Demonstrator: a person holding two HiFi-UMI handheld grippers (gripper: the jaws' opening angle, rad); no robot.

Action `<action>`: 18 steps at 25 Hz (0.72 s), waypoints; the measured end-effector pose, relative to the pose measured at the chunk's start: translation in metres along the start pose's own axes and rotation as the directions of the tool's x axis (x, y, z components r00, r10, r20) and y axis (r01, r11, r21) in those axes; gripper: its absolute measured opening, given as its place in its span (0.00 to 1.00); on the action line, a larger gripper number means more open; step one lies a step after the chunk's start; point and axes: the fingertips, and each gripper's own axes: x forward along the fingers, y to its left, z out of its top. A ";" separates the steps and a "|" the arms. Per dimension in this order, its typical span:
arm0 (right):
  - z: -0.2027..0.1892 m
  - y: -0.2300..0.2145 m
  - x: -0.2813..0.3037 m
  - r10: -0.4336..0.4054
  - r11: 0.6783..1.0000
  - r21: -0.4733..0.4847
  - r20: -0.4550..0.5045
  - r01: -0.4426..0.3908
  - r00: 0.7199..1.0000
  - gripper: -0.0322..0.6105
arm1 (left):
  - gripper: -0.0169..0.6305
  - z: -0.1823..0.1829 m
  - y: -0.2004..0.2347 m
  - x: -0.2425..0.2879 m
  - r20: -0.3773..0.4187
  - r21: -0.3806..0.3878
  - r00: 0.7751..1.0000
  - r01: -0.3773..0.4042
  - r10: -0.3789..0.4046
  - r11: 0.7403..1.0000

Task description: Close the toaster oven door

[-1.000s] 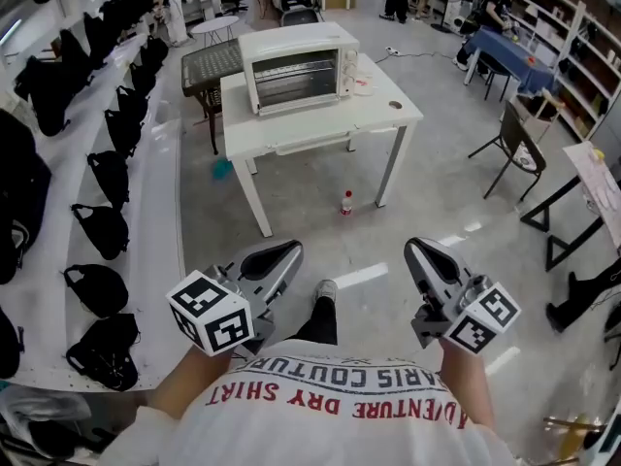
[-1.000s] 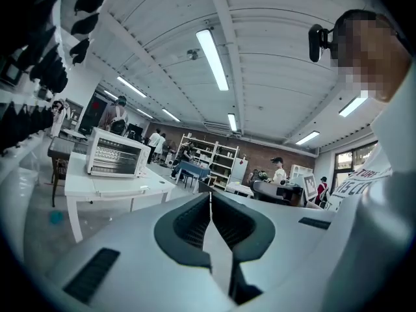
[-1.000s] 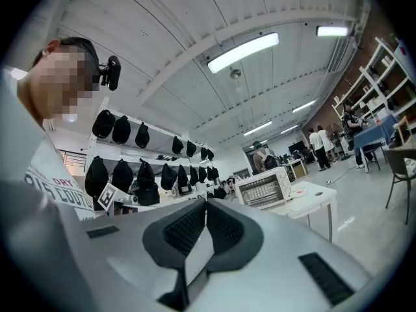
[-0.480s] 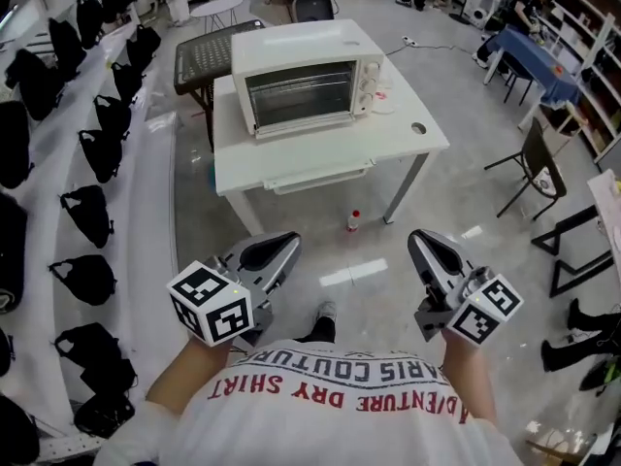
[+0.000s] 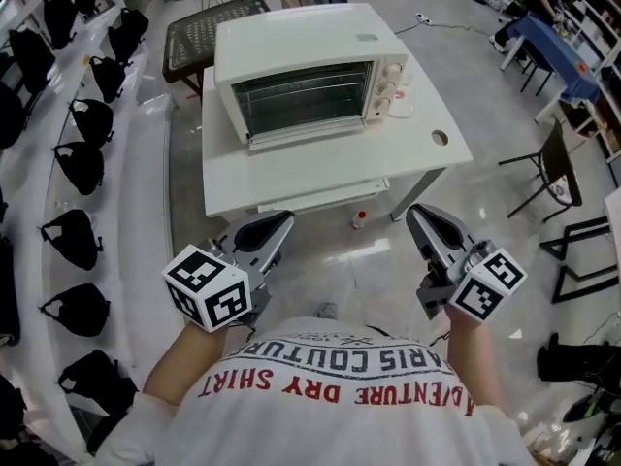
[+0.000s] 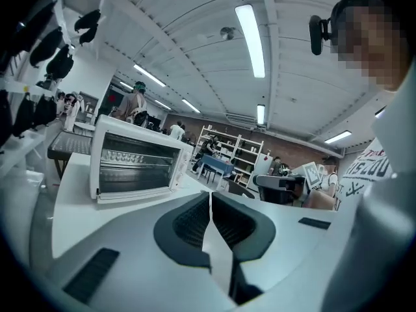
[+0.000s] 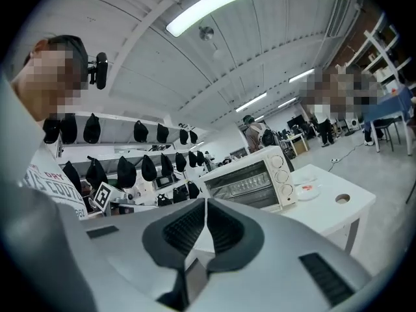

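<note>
Ahead, toaster oven door (image 5: pixel 303 100), closure unclear

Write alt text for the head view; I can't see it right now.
A white toaster oven sits on a white table ahead of the person, glass door facing them. The left gripper and right gripper are shut and empty, held short of the table.

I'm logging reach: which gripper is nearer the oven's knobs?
Right. The right gripper hangs short of the table, toward the knobs; the left gripper hangs equally short, toward the other end of the oven.
</note>
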 end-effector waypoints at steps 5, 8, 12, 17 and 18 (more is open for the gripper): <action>-0.018 -0.035 0.008 -0.011 1.000 0.010 -0.053 0.011 0.999 0.09 | 0.08 -0.020 0.040 -0.003 -0.040 -0.022 0.994 -0.100 0.099 0.995; -0.031 -0.059 0.012 -0.030 1.000 0.005 -0.093 0.030 0.995 0.10 | 0.08 -0.036 0.066 -0.010 -0.056 -0.040 0.984 -0.172 0.169 0.984; -0.049 -0.091 0.024 -0.044 0.999 0.000 -0.169 0.044 0.985 0.25 | 0.09 -0.059 0.096 -0.017 -0.098 -0.064 0.964 -0.254 0.247 0.965; -0.081 -0.122 0.040 -0.037 0.999 0.007 -0.284 0.041 0.958 0.34 | 0.26 -0.089 0.116 -0.016 -0.166 -0.080 0.941 -0.310 0.294 0.947; -0.088 -0.127 0.045 -0.029 1.000 -0.003 -0.309 0.030 0.951 0.37 | 0.29 -0.095 0.120 -0.015 -0.178 -0.080 0.936 -0.320 0.302 0.944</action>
